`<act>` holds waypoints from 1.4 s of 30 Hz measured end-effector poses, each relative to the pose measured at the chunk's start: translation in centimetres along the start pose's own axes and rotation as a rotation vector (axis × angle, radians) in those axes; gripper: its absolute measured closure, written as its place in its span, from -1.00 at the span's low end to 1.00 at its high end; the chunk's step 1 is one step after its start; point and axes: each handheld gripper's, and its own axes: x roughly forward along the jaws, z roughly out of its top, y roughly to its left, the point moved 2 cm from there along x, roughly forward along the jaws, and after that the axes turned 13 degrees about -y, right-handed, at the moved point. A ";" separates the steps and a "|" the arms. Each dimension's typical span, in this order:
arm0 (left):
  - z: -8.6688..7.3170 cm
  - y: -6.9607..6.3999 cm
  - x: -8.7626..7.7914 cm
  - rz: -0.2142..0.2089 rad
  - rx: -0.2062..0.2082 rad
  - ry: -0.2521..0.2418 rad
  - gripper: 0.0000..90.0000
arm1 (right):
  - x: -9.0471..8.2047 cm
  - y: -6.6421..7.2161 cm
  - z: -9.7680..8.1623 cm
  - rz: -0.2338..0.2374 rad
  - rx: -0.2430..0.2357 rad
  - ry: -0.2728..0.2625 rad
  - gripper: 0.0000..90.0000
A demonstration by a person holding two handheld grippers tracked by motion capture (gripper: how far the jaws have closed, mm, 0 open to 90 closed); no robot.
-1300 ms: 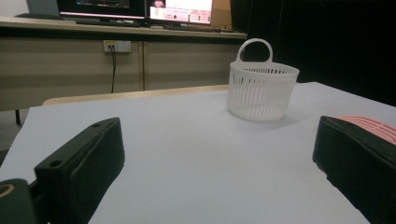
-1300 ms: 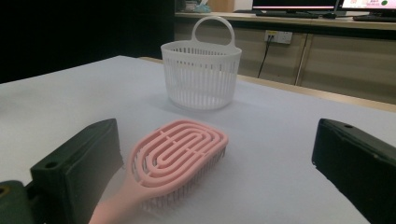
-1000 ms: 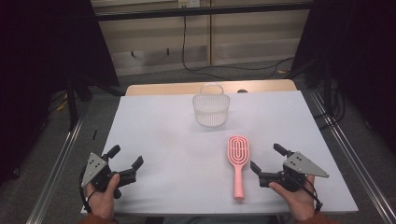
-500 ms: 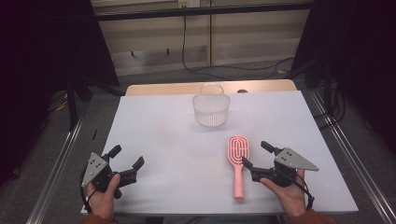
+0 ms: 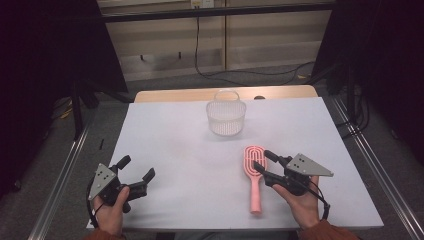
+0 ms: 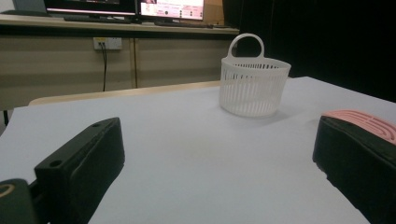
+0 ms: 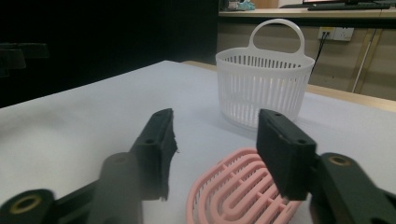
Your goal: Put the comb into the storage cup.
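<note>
Left gripper [image 5: 136, 172]: jaws wide, nothing between them, its right jaw hiding most of the hairbrush [image 6: 364, 119]. Right gripper [image 5: 265, 162]: jaws have just been closing, half-narrowed, straddling the brush head; pad contact unclear. Basket [image 5: 226, 117] well beyond.

Loads of open tabletop here

Only the white basket [image 5: 226, 118] at the back middle and the pink hairbrush [image 5: 255, 175] front right block the table [image 5: 175, 145]; the left side's wide open.
</note>
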 end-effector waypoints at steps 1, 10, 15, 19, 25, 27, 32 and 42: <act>0.0 0.0 0.0 0.001 0.002 0.000 -0.95 | 0.0 0.0 0.0 0.008 -0.007 -0.008 0.25; -0.1 0.0 0.0 -0.002 0.004 0.007 -0.95 | 0.3 0.3 -0.1 0.051 0.015 -0.012 0.92; 0.0 -0.1 0.0 -0.011 0.004 0.006 -0.95 | 0.3 0.4 -0.1 0.066 0.022 0.014 1.00; 0.0 -0.1 0.0 -0.008 0.003 0.006 -0.95 | 0.3 0.7 0.1 0.098 0.033 0.067 1.00; 0.0 -0.1 -0.1 -0.012 0.009 0.009 -0.95 | 0.2 1.3 0.0 0.127 0.078 0.168 1.00; 0.0 -0.1 -0.1 -0.012 0.013 0.010 -0.95 | 0.2 1.5 0.0 0.133 0.095 0.182 1.00; 0.0 -0.1 0.0 -0.009 0.005 0.011 -0.95 | 0.3 1.8 0.2 0.156 0.141 0.279 1.00; 0.0 -0.1 0.0 -0.005 0.006 0.012 -0.95 | 1.1 3.4 0.3 0.211 0.159 0.486 1.00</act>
